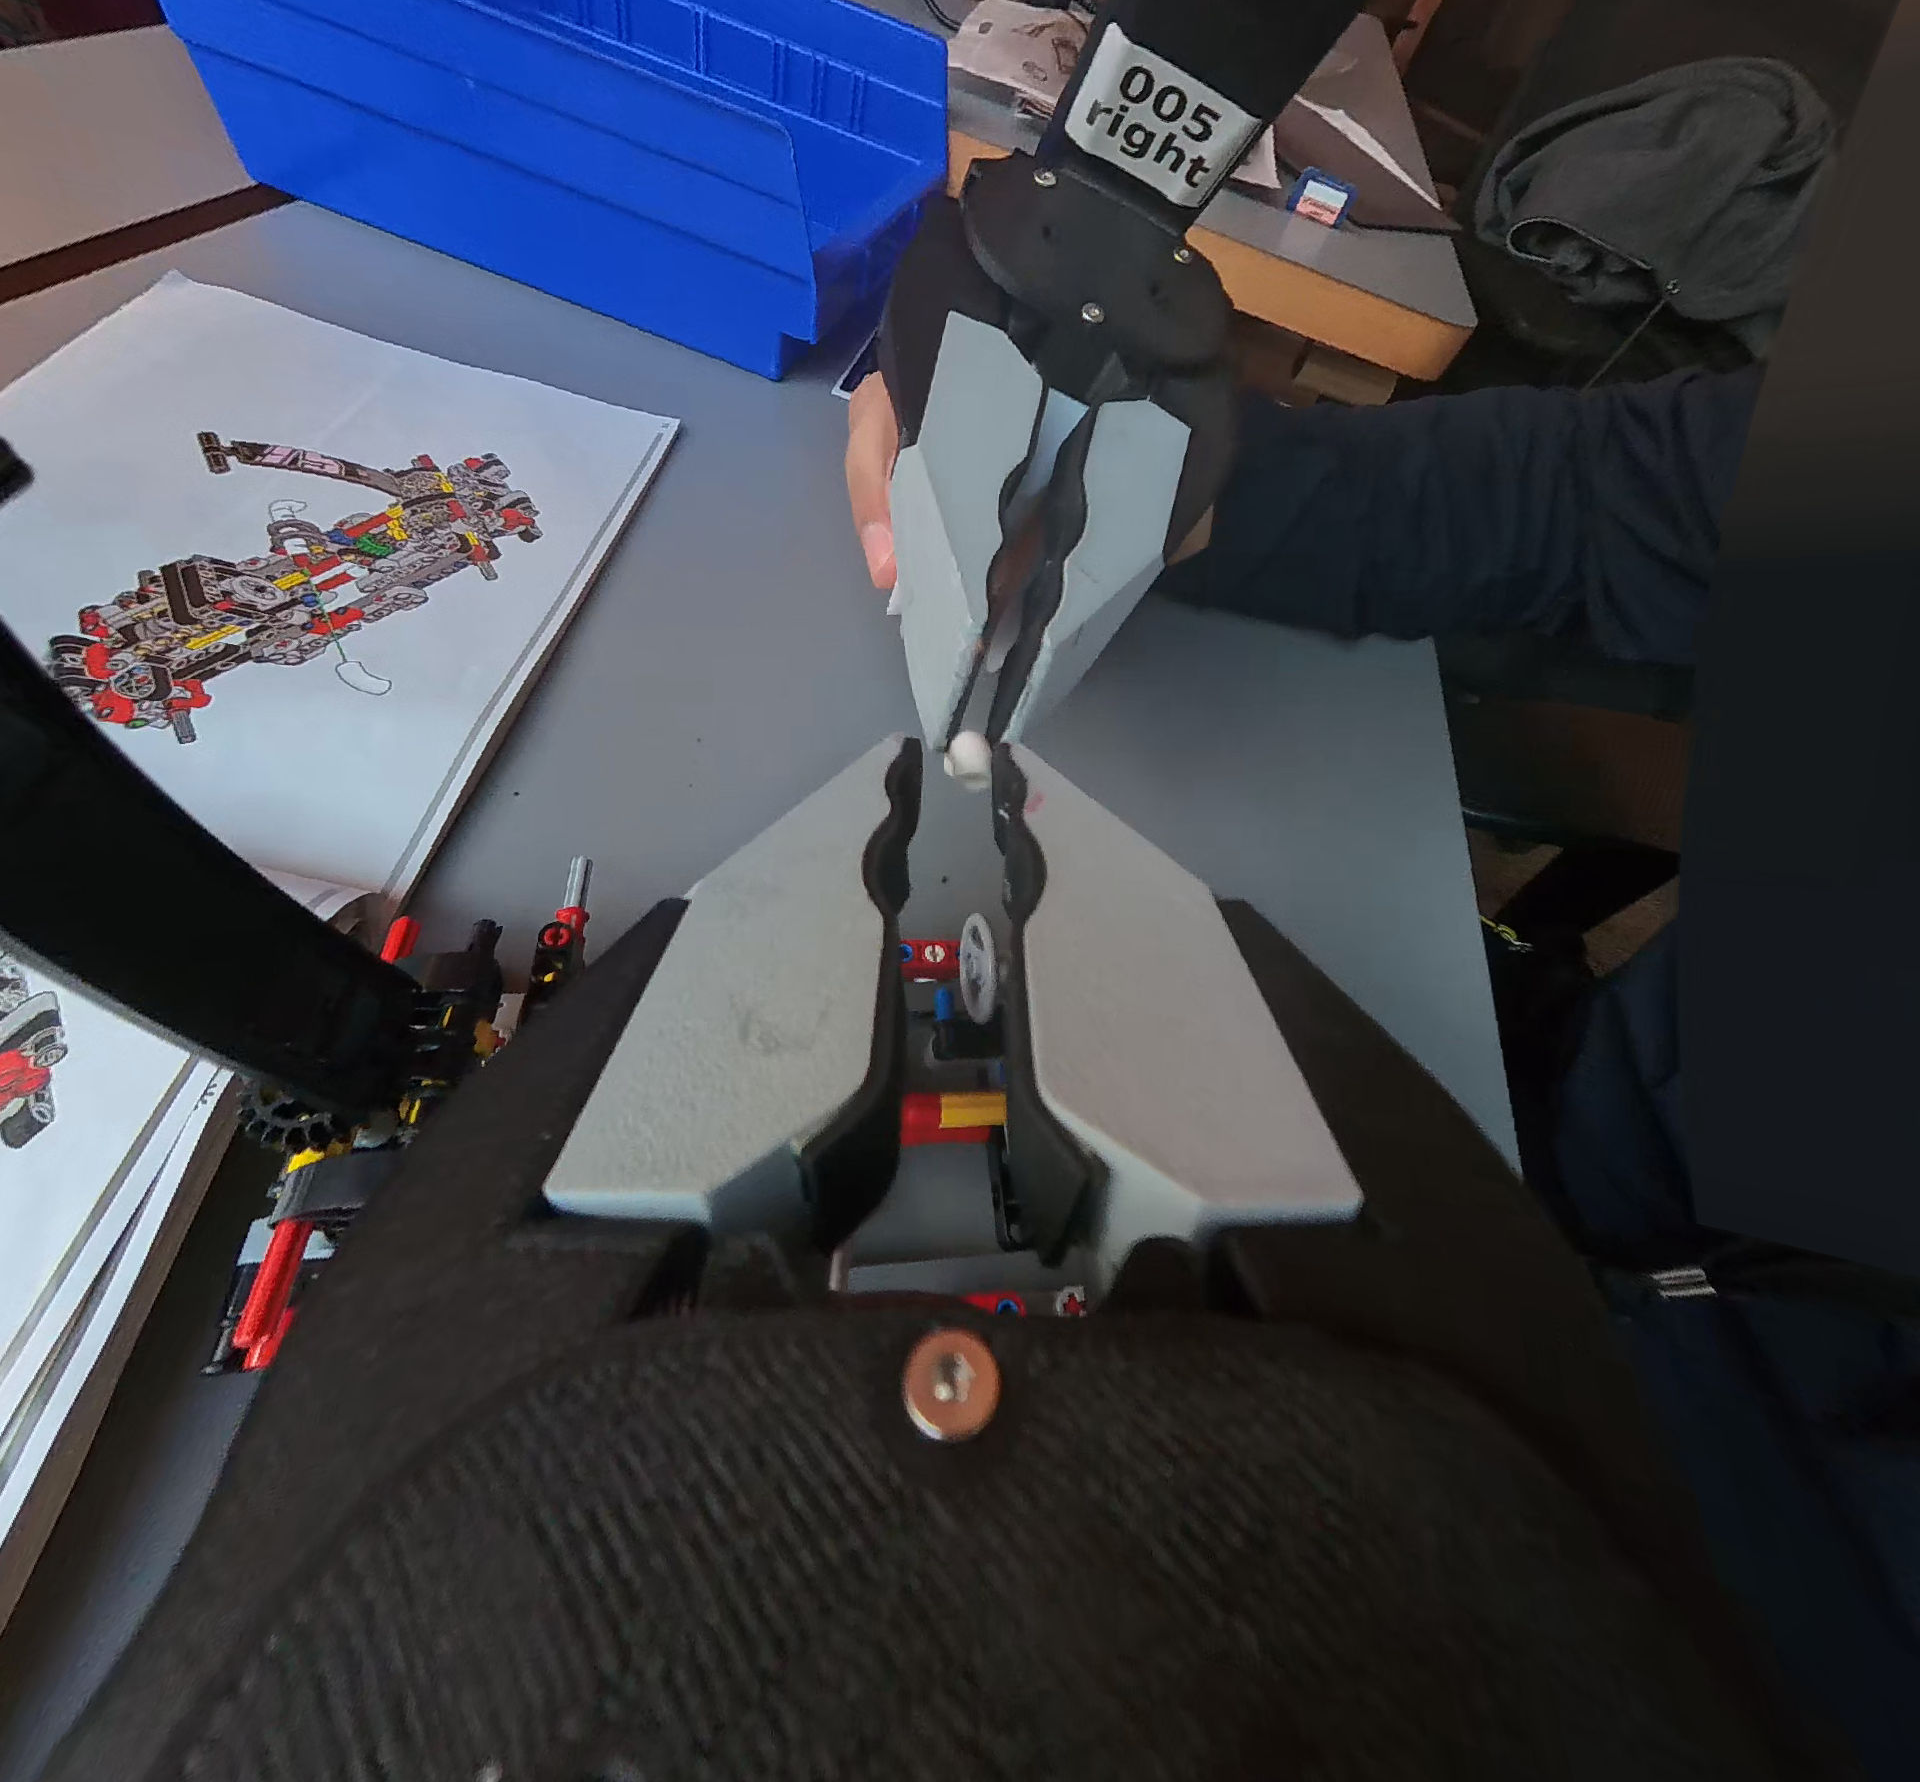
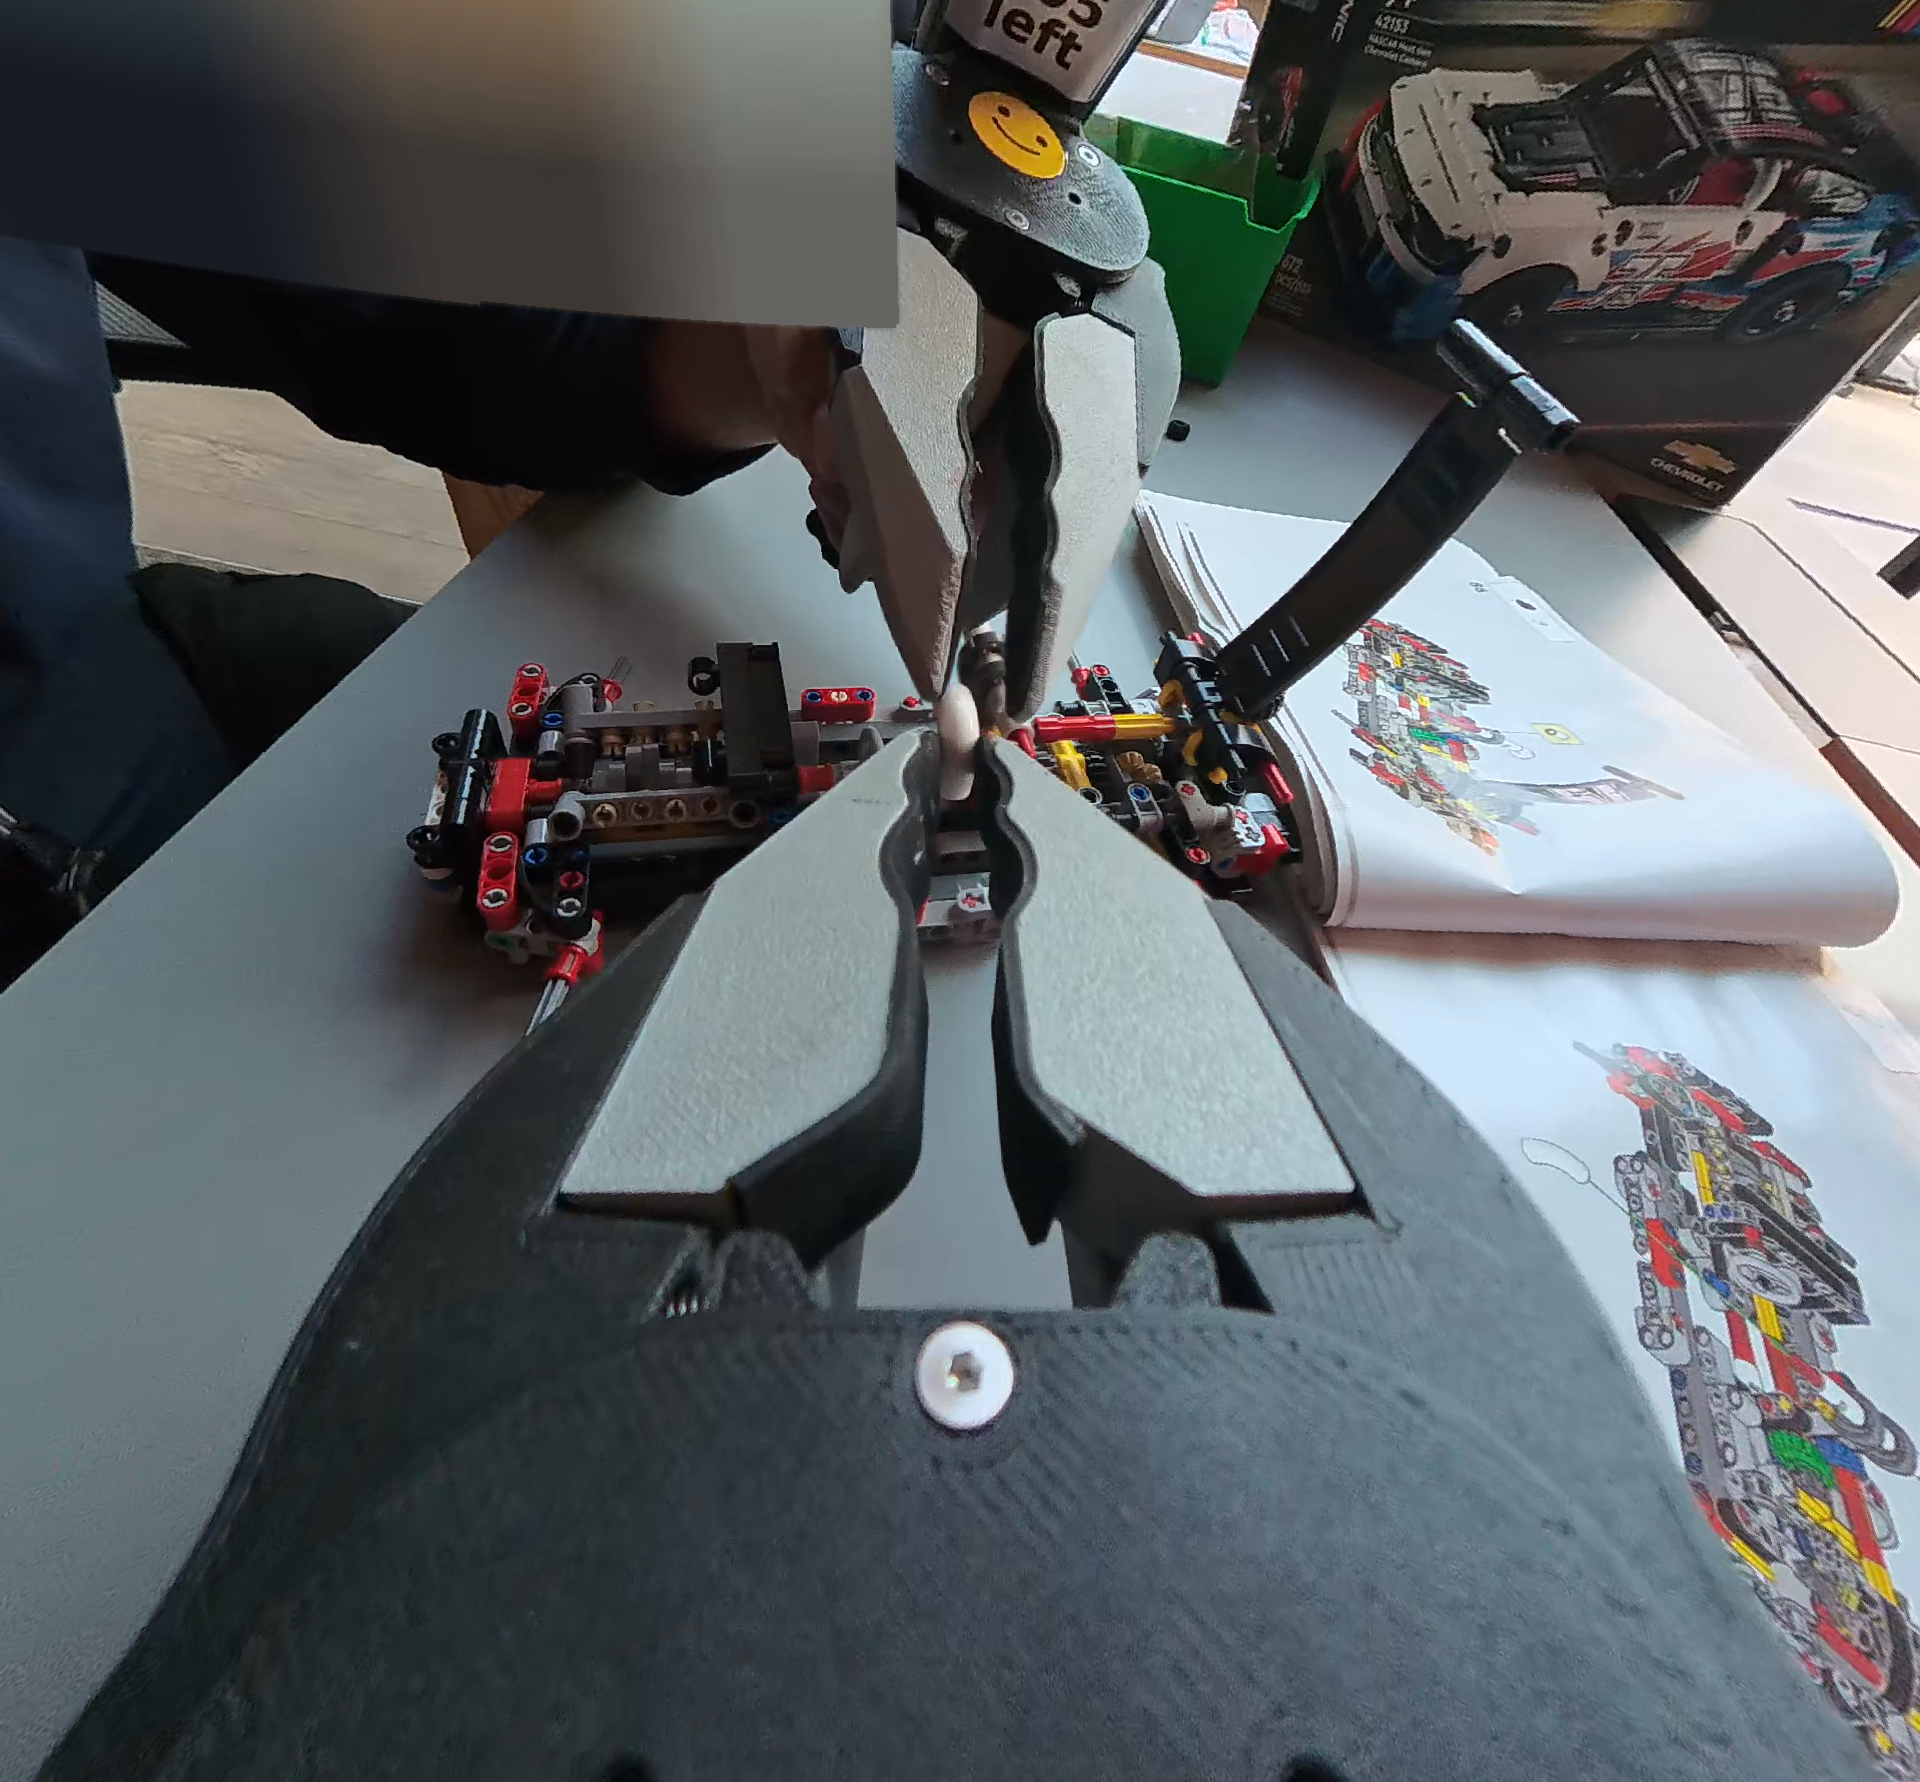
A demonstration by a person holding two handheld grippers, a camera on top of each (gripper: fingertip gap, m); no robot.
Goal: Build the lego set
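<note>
My right gripper [image 2: 958,756] is shut on a small white piece [image 2: 957,735] at its fingertips, just above a part-built brick chassis [image 2: 644,787] of red, black, grey and yellow parts. In the left wrist view the right gripper [image 1: 977,740] comes down from above with the white piece [image 1: 966,758] at its tip. My left gripper [image 1: 953,761] is open. Its fingertips stand on either side of the white piece, which lies close to the right-hand fingertip [image 1: 1006,776] and clear of the other. The left gripper [image 2: 982,688] points down at the same spot in the right wrist view.
An open instruction booklet [image 1: 364,589] lies beside the chassis, also in the right wrist view [image 2: 1558,766]. A black curved strap [image 2: 1382,527] rises from the chassis. A blue bin [image 1: 520,122], a green bin [image 2: 1216,278] and a product box [image 2: 1610,174] stand behind. A hand [image 1: 873,485] grips the right tool. The tips of both grippers are at nearly the same place. Left tips and right tips are each some 11 centimetres from the black curved strap [image 2: 1382,527]. Seen from the left wrist view [image 1: 99,811] as well.
</note>
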